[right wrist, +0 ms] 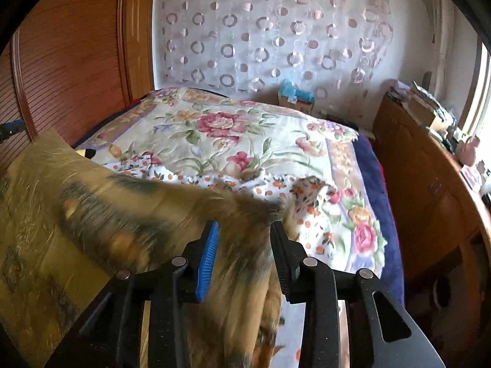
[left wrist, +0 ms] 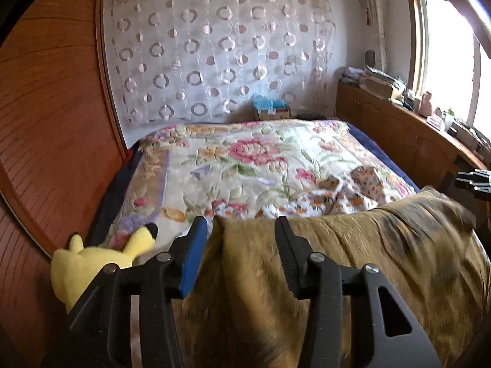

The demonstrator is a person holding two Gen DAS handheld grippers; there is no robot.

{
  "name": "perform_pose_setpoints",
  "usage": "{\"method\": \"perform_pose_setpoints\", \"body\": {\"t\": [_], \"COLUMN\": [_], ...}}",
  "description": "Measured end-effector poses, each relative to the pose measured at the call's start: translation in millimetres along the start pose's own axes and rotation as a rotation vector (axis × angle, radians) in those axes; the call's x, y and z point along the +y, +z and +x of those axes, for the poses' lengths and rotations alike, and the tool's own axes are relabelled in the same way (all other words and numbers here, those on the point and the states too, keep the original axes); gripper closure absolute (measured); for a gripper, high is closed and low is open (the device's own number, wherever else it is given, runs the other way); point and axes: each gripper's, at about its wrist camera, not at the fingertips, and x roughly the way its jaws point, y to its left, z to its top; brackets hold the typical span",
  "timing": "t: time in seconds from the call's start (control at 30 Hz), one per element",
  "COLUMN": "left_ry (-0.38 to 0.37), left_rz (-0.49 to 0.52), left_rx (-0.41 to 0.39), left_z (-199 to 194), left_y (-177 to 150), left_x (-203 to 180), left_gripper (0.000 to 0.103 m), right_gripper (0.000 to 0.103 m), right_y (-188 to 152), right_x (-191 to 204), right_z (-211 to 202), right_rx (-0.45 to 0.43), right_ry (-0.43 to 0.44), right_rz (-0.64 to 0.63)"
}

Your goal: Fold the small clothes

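A mustard-brown garment with dark streaks (left wrist: 368, 260) hangs spread between my two grippers over the near end of the bed and looks blurred. My left gripper (left wrist: 242, 233) stands open, with the garment's left corner between its jaws and a gap beside the blue pad. My right gripper (right wrist: 245, 236) is open too, and the garment's right corner (right wrist: 242, 214) lies loose between its fingers. Beyond it, a white garment with orange dots (left wrist: 337, 196) (right wrist: 245, 184) lies crumpled on the floral quilt (left wrist: 245, 153).
A yellow plush toy (left wrist: 92, 260) sits at the bed's left edge beside a wooden wardrobe (left wrist: 46, 122). A wooden cabinet (left wrist: 399, 128) with clutter on top runs along the right under a window (left wrist: 445, 46). A cardboard box (left wrist: 270, 112) stands by the curtained wall.
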Motion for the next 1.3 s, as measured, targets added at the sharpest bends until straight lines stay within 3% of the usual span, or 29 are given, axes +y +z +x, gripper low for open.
{"method": "perform_pose_setpoints", "body": {"t": [0.27, 0.47, 0.53, 0.57, 0.6, 0.87, 1.13, 1.2, 1.27, 1.3], "left_ry": [0.003, -0.033, -0.044, -0.048, -0.051, -0.018, 0.006, 0.012, 0.014, 0.013], "left_rz": [-0.003, -0.02, -0.022, -0.021, -0.021, -0.024, -0.004, 0.0, 0.001, 0.002], "left_rx": [0.067, 0.108, 0.118, 0.119, 0.118, 0.103, 0.138, 0.145, 0.149, 0.15], "left_z": [-16.5, -18.6, -18.0, -17.9, -18.1, -19.0, -8.0, -5.2, -3.7, -3.1], "left_y": [-46.6, -64.2, -68.3, -69.0, -69.0, -69.4, -70.6, -71.3, -71.8, -71.7], "left_x": [-1.8, -9.0, -12.1, -13.2, -13.7, -18.3, -24.0, -24.8, -25.5, -25.5], "left_gripper": [0.056, 0.056, 0.045, 0.03, 0.024, 0.024, 0.024, 0.024, 0.024, 0.024], "right_gripper": [0.065, 0.065, 0.065, 0.065, 0.065, 0.065, 0.064, 0.064, 0.063, 0.063], "right_y": [-48.8, -61.4, -65.9, -72.4, -73.1, -89.3, -105.2, -105.8, -99.5, -101.1], "right_x": [0.4, -6.0, -10.3, -11.3, -12.0, -12.6, -16.0, -18.4, -16.7, -18.2], "right_z": [-68.2, -91.3, -98.0, -98.7, -99.5, -111.1, -134.8, -128.9, -94.2, -99.6], "right_rx": [0.062, 0.097, 0.106, 0.106, 0.107, 0.108, 0.105, 0.106, 0.108, 0.108], "right_ry": [0.052, 0.043, 0.033, 0.029, 0.031, 0.043, 0.048, 0.05, 0.052, 0.053], "right_rz": [0.063, 0.099, 0.113, 0.118, 0.124, 0.116, 0.118, 0.117, 0.116, 0.116]}}
